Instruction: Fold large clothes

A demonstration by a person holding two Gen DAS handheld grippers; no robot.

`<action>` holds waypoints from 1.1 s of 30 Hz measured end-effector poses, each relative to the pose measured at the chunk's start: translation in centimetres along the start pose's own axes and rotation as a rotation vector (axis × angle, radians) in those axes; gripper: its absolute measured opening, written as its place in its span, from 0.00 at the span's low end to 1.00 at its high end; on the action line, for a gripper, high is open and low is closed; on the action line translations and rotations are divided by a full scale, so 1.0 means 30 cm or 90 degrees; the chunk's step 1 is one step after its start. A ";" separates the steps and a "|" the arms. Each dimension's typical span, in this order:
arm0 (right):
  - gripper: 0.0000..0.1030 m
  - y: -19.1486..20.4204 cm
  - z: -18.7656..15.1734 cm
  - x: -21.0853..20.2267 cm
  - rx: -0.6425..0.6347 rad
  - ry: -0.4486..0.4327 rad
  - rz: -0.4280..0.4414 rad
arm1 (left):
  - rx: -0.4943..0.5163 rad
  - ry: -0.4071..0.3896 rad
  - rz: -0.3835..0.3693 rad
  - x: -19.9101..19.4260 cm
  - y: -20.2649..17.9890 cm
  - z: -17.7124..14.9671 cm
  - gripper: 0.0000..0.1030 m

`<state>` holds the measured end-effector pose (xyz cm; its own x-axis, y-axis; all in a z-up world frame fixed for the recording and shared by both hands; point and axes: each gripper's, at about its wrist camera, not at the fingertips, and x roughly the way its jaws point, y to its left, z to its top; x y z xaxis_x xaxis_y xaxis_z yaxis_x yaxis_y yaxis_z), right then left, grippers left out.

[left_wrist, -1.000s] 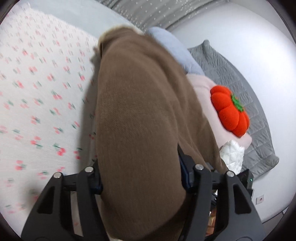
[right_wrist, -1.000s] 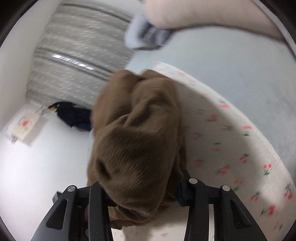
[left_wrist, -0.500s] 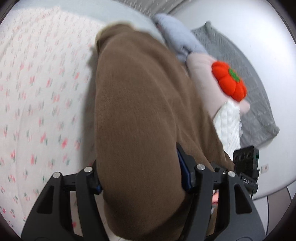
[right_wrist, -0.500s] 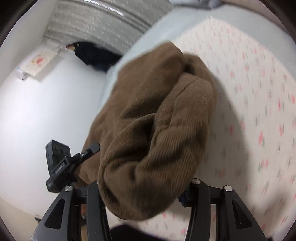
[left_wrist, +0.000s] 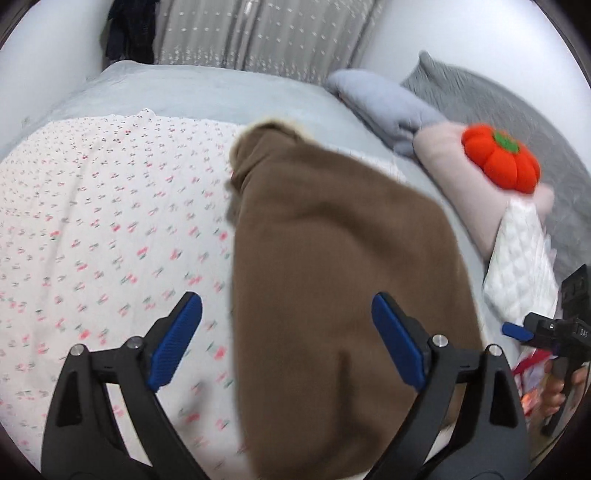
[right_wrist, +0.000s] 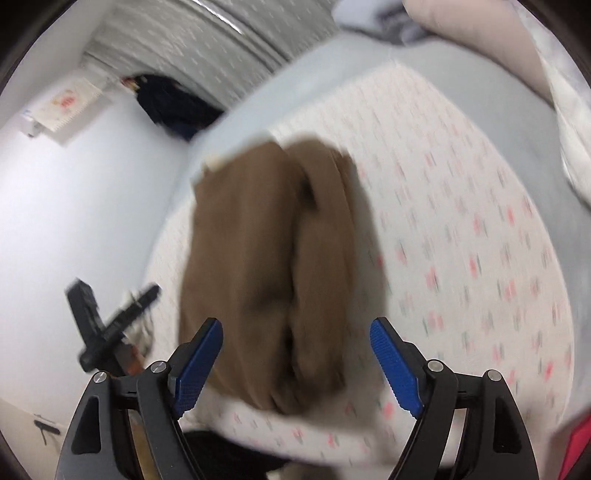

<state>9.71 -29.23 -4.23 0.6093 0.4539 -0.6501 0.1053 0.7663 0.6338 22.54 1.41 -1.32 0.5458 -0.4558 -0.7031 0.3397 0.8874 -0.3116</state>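
A brown ribbed garment lies folded in a long bundle on the white cherry-print bedspread. My left gripper is open, its blue pads wide apart and holding nothing, just above the near end of the garment. In the right wrist view the same brown garment lies on the bedspread, blurred. My right gripper is open and empty over its near end. The right gripper also shows at the right edge of the left wrist view.
An orange pumpkin cushion sits on a pink pillow at the right, by a blue-grey pillow and a grey quilt. A white quilted item lies beside the garment. Grey curtains and dark clothes stand behind.
Both grippers were shut on the brown garment and holding it up. Now both have opened and let go, and the garment lies on the bedspread.
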 end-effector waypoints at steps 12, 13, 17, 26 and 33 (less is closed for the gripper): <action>0.31 0.111 0.390 0.495 -0.074 -0.011 -0.039 | -0.014 -0.103 0.024 0.154 -0.017 0.134 0.91; 0.24 0.151 0.368 0.460 -0.101 -0.038 -0.014 | -0.002 -0.118 0.017 0.149 -0.023 0.149 0.91; 0.19 0.212 0.345 0.265 -0.161 -0.137 0.101 | 0.026 -0.144 -0.031 0.178 -0.061 0.199 0.91; 0.38 -0.285 0.370 0.457 0.093 -0.059 0.070 | 0.074 0.033 -0.004 0.456 -0.166 0.188 0.90; 0.46 -0.016 0.382 0.212 -0.082 -0.151 -0.079 | 0.196 -0.007 0.013 0.373 -0.231 0.232 0.86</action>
<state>22.53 -31.93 -3.87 0.7666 0.2461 -0.5931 0.0991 0.8672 0.4879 31.64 -10.31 -2.57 0.5627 -0.4407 -0.6994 0.5440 0.8344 -0.0882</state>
